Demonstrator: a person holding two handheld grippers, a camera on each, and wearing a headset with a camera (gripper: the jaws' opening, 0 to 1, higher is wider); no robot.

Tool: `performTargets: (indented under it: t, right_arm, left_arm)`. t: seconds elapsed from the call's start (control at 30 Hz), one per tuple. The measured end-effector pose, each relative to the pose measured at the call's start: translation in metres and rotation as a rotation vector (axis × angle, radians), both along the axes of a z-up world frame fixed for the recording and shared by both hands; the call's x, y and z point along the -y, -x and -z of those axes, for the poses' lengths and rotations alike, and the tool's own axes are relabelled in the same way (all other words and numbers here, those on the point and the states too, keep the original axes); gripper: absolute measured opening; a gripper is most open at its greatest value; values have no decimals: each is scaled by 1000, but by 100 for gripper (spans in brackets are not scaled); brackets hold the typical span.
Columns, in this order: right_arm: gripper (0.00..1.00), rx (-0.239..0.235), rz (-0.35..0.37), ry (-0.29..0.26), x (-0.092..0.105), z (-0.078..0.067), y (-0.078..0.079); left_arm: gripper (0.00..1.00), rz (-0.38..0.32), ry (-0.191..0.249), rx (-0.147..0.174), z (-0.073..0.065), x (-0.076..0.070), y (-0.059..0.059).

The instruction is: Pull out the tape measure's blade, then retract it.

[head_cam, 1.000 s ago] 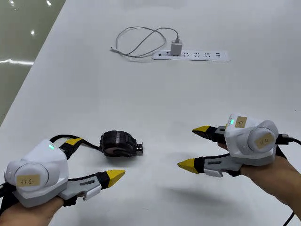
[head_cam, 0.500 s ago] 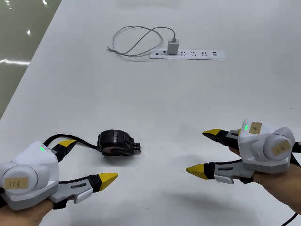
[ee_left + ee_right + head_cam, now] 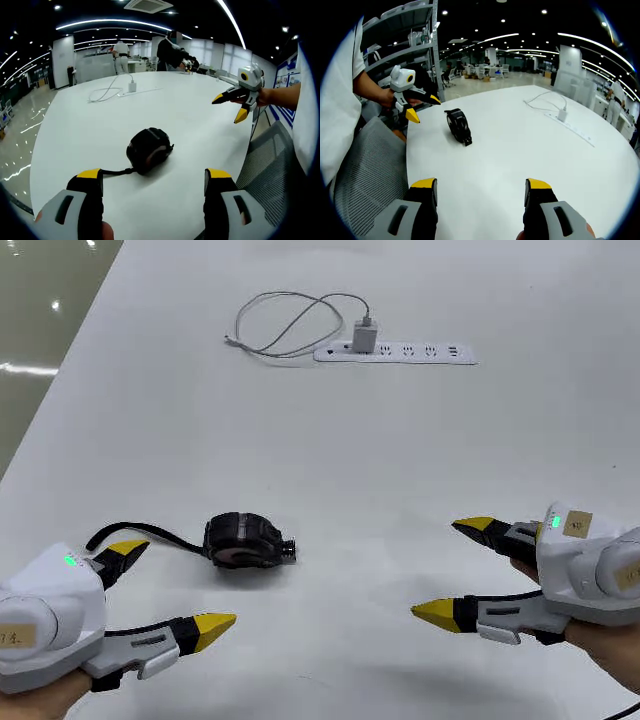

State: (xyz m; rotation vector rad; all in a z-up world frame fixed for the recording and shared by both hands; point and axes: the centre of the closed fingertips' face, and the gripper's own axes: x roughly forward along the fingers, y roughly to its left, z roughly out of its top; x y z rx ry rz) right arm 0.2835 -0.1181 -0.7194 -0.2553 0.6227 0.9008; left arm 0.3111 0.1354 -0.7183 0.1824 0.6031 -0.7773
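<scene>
A black tape measure point(image 3: 244, 541) lies on the white table point(image 3: 330, 460), its blade fully inside and a black strap point(image 3: 130, 533) trailing to its left. It also shows as the tape measure point(image 3: 148, 149) in the left gripper view and the tape measure point(image 3: 459, 125) in the right gripper view. My left gripper point(image 3: 170, 585) stands open just left of and below it, jaws wide and holding nothing. My right gripper point(image 3: 463, 567) is open too, well off to the right, apart from the tape measure.
A white power strip point(image 3: 405, 351) with a plugged charger point(image 3: 362, 337) and a looped white cable point(image 3: 290, 322) lies at the far side of the table. The table's left edge point(image 3: 60, 390) drops to a glossy floor. People stand far behind in the left gripper view.
Both grippers have drawn back toward me and lower in the view, the right one also further right. The tape measure stays where it lay. Both stay open.
</scene>
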Motion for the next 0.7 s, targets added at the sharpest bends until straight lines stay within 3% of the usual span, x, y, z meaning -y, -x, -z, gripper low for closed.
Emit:
performTargets:
  t: [0.27,0.7]
  right_arm:
    - [74,-3,24,20,16,2,7]
    - [78,-16,53,28,36,-1,22]
  left_arm:
    - [81,11,4,10,-5,-3,1]
    - [82,30,-29,4,-3,-10,6]
